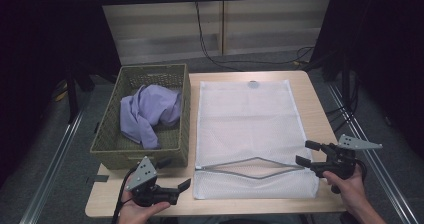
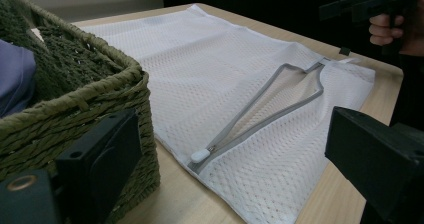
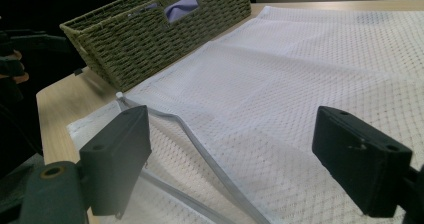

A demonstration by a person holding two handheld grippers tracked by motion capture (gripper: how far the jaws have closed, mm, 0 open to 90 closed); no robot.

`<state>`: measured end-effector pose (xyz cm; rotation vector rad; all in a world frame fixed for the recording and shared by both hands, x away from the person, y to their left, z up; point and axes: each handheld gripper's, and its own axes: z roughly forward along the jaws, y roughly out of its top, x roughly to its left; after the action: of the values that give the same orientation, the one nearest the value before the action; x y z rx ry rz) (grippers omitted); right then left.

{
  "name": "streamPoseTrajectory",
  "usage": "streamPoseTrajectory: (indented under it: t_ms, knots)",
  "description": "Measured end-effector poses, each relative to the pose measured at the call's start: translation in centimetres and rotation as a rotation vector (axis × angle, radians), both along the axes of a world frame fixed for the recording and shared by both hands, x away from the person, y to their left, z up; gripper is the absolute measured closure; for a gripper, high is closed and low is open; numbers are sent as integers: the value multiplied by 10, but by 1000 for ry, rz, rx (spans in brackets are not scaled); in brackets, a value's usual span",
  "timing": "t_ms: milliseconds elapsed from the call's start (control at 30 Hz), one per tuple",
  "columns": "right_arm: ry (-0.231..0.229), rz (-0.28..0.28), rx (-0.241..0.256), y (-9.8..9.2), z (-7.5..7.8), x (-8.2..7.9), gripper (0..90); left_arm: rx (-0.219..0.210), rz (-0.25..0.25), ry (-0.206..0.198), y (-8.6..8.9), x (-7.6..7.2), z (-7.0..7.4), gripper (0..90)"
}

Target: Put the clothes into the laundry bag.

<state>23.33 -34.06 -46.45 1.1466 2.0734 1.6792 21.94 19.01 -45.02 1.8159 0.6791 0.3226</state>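
Your left gripper (image 1: 186, 184) is a black handheld unit with a grey three-cornered plate (image 1: 141, 173) on top, dotted with small holes, and a black cable (image 1: 121, 196) trailing from its rear. Your right gripper (image 1: 306, 153) matches it: black body, the same grey plate (image 1: 357, 143), a dark cable looping beside it. Each carries two blocky, matte black rectangular jaws; the gripper views show a brass-coloured ring at the base of one jaw. Your forearms are bare, with no sleeves or gloves.
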Motion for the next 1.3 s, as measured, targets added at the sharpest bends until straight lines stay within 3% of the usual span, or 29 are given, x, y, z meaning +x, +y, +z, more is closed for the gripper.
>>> streamPoseTrajectory:
  t_ms: [167, 300, 367, 433, 533, 667, 733, 867, 1067, 1200, 1300]
  knots:
    - [15, 26, -6, 2, 0, 1, 224, 19, 1, 22, -2, 1, -3, 64]
    - [17, 50, -13, 5, -1, 2, 254, 21, -18, 17, -2, 2, -3, 64]
    - [25, 65, -19, 6, -1, 2, 320, 22, -16, 15, -3, 0, -3, 65]
    - [14, 77, -35, 8, 0, 2, 329, 37, -14, 15, -3, -2, -2, 65]
    - [21, 104, -49, 12, 0, 3, 340, 27, -30, 11, -3, -2, -3, 65]
    - [52, 138, -38, 17, 1, 2, 373, 45, -24, 17, -2, -4, -4, 65]
    - [93, 173, -19, 21, 0, 4, 409, 32, -38, 8, -1, -3, -4, 65]
    - [127, 214, -41, 32, -3, 9, 423, 35, -29, 9, -1, -3, -3, 65]
    - [134, 265, -53, 44, -5, 11, 475, 33, -34, 12, -2, -2, -4, 65]
    - [136, 283, -75, 51, -5, 12, 505, 61, -35, 11, -6, -3, -6, 65]
    - [150, 289, -80, 57, -7, 16, 510, 76, -77, 7, -10, -2, -6, 65]
